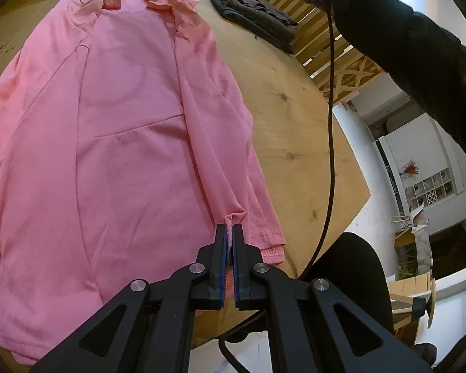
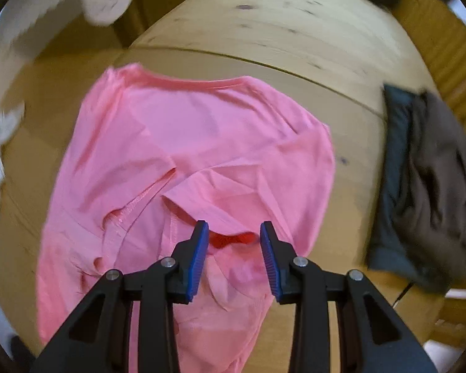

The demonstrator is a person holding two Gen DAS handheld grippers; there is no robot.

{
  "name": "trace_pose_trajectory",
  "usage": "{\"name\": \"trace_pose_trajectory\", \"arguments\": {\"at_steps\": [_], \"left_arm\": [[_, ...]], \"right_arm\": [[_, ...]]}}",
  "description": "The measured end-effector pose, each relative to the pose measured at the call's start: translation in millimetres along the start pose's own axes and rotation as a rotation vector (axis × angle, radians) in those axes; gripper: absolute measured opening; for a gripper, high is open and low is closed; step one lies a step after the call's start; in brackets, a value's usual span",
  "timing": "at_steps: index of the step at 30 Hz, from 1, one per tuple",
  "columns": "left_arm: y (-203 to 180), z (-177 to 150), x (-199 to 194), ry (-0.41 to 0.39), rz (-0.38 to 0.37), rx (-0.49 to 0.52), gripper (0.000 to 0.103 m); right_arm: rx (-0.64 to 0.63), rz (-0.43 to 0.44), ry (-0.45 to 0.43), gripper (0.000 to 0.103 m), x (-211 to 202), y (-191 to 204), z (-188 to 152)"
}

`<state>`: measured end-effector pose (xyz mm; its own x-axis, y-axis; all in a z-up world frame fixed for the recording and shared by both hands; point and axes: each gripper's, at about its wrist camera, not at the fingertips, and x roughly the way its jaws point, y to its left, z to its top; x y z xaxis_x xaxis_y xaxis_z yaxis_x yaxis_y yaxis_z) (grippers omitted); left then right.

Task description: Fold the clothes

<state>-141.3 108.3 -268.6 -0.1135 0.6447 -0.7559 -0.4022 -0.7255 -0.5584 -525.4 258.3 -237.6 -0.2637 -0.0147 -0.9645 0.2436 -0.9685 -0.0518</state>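
A pink shirt (image 1: 115, 143) lies spread on the wooden tabletop (image 1: 289, 130), sleeves folded inward. The left gripper (image 1: 230, 233) pinches a bunch of the shirt's fabric near the hem. The right gripper (image 2: 234, 233) hovers over the collar end, jaws parted, nothing between them. Dark folded clothes (image 2: 419, 186) sit beside the shirt.
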Motion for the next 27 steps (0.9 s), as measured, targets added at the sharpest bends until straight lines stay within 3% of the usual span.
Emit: {"name": "trace_pose_trajectory", "arguments": {"at_steps": [6, 11, 14, 19, 22, 25, 27], "left_arm": [[2, -1, -1, 0.002, -0.013, -0.004, 0.002], [3, 0, 0, 0.001, -0.019, -0.009, 0.002], [2, 1, 2, 0.001, -0.015, -0.007, 0.002], [0, 1, 3, -0.002, 0.000, 0.009, 0.002], [-2, 1, 4, -0.002, 0.012, 0.020, 0.002], [-4, 1, 4, -0.003, 0.031, 0.029, 0.002], [-4, 1, 3, -0.003, 0.040, 0.037, 0.002]], "right_arm": [[-0.148, -0.128, 0.049, 0.034, 18, 20, 4], [-0.111, -0.077, 0.066, 0.033, 29, 12, 10], [0.003, 0.008, 0.067, 0.003, 30, -3, 16], [0.167, 0.118, -0.016, 0.003, 16, -24, 26], [0.279, 0.257, -0.073, 0.003, 8, -35, 30], [0.309, 0.277, 0.011, 0.021, 10, -39, 32], [0.338, 0.279, -0.030, 0.031, -3, -47, 27]]}}
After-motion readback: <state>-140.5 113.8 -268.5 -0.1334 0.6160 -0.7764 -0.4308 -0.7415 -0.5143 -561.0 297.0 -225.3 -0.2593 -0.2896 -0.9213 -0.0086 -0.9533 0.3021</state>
